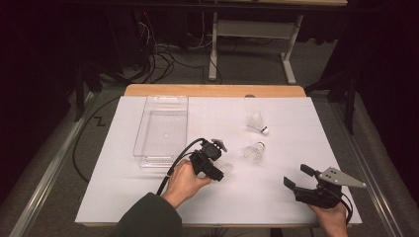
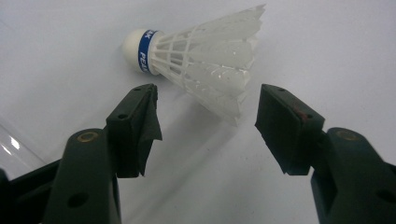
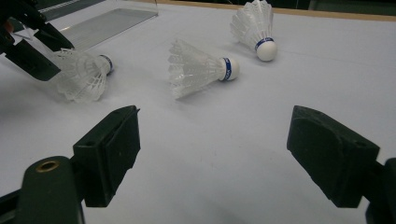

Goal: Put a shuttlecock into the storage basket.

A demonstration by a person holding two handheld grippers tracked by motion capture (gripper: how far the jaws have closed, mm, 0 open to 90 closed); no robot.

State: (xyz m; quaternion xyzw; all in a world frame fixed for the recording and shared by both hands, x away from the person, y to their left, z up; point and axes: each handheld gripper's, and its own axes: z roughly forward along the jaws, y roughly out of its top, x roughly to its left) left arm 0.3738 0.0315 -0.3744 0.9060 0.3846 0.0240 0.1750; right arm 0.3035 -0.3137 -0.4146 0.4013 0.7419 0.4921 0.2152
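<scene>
Three white feather shuttlecocks with blue bands lie on the white paper. The nearest shuttlecock (image 2: 201, 65) (image 1: 225, 169) (image 3: 81, 74) lies on its side just ahead of my left gripper (image 2: 210, 109) (image 1: 216, 171) (image 3: 32, 46). That gripper is open, and only the edge of the feather skirt reaches between the jaw tips, with no pad pressing on it. A second shuttlecock (image 1: 254, 153) (image 3: 198, 70) and a third shuttlecock (image 1: 257, 122) (image 3: 254, 28) lie farther right and back. My right gripper (image 1: 297, 176) (image 3: 210, 140) stands open over bare paper at the front right, holding nothing.
A clear plastic bin (image 1: 160, 129) (image 3: 107, 21) stands at the back left of the paper, just beyond the left gripper. The wooden table edge (image 1: 215, 90) runs along the back. Bare paper (image 1: 257, 192) lies between the two hands.
</scene>
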